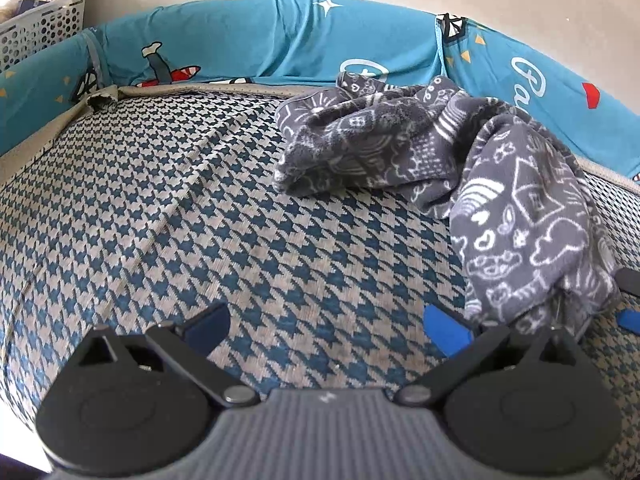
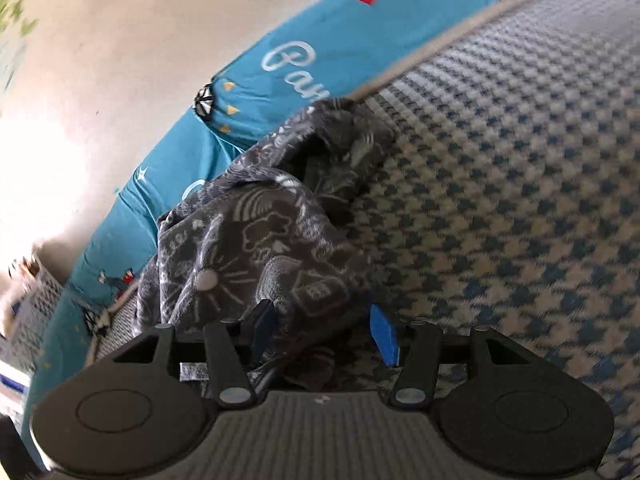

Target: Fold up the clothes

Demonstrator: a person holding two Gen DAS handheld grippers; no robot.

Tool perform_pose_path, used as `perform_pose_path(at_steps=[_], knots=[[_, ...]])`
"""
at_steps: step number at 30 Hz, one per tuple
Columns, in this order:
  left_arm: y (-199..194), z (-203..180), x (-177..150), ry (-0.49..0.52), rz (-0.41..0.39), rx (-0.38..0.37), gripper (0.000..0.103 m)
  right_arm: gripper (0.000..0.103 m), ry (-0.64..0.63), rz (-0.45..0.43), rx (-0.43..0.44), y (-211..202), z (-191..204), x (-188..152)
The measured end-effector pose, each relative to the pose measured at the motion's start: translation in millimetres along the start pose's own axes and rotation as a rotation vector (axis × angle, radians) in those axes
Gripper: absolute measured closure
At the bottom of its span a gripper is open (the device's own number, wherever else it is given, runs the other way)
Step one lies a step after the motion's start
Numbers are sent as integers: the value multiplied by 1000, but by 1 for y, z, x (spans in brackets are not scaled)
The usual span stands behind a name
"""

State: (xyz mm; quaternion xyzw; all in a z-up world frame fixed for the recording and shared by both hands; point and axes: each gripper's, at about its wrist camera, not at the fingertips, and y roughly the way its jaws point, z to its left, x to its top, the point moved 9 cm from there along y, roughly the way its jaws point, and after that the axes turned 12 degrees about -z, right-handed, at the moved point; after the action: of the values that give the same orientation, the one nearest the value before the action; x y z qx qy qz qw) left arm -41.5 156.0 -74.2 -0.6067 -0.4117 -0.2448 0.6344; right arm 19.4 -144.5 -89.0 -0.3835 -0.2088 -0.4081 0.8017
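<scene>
A grey fleece garment (image 1: 460, 168) with white doodle print lies crumpled on the houndstooth mattress (image 1: 200, 200), towards the right. My left gripper (image 1: 326, 326) is open wide over bare mattress, just left of the garment's near end, and holds nothing. In the right wrist view the same garment (image 2: 248, 240) bunches up in front of my right gripper (image 2: 324, 332). That gripper is open, with a loose fold of the cloth lying between its blue pads (image 2: 384, 336). One pad (image 1: 629, 319) of the right gripper shows at the edge of the left wrist view, under the cloth.
A teal padded bumper (image 1: 260, 40) with cartoon prints runs round the far and side edges of the mattress. Behind it is a pale wall, and a white perforated basket (image 1: 44, 28) stands at the far left. Bare mattress (image 2: 500, 200) stretches to the right of the garment.
</scene>
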Motion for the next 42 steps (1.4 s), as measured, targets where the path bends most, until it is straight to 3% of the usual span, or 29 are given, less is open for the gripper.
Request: perform_pose_path(at_steps=[5,14,16,17,21,29,34,41,42], knots=[[2,-1,-3,-4,15,-9,0,51,104,23,17,8,-4,-6],[2,-3,-6,12,32,-33,0,50,113,-21,27,31,6,-11],[2,-1,-7,15,35,-28,0,55,86,-46,26,36,9,-12],[2,2,-6,14,36,-24,0,64,71,-60,35,38,12,-12],[-1,14,-2,-13,28,-8,0,87,-51,-129,58,31,31,-7],[-14,45,13,-92,-17,33,0,92,-323,-225,229,-23,103,-15],[-26,67,31,-151,-78,70,0,92,-522,-191,339,-48,153,-61],[-45,97,43,-244,-151,57,0,92,-820,-58,506,-74,199,-168],[-46,100,43,-249,-156,58,0,92,-826,-56,495,-74,198,-172]])
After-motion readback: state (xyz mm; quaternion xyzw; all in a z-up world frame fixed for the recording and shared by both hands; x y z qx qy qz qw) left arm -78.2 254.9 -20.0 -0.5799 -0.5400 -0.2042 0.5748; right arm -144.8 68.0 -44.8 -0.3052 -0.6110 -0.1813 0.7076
